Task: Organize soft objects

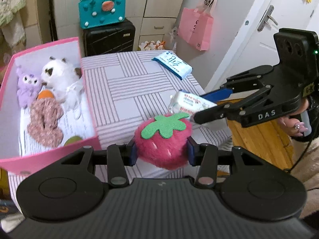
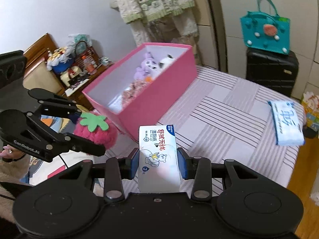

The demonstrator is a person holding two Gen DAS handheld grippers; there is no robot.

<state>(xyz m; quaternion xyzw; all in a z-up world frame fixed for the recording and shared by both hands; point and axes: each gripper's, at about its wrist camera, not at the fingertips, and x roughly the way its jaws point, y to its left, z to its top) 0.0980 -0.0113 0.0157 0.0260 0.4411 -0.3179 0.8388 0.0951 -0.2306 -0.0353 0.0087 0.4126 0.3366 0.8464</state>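
The left gripper (image 1: 161,153) pinches a plush strawberry (image 1: 162,139) above the striped bedcover (image 1: 127,83), with the pink box (image 1: 49,155) off to its left. The right gripper (image 2: 158,163) clamps a wet-wipe pack (image 2: 158,155), the box ahead-left of it. Both loads sit close together; converging on the box risks the grippers colliding, or the soft, slick pack slipping.

Even indoor light, soft shadows, strong fisheye warping, blurred edges.
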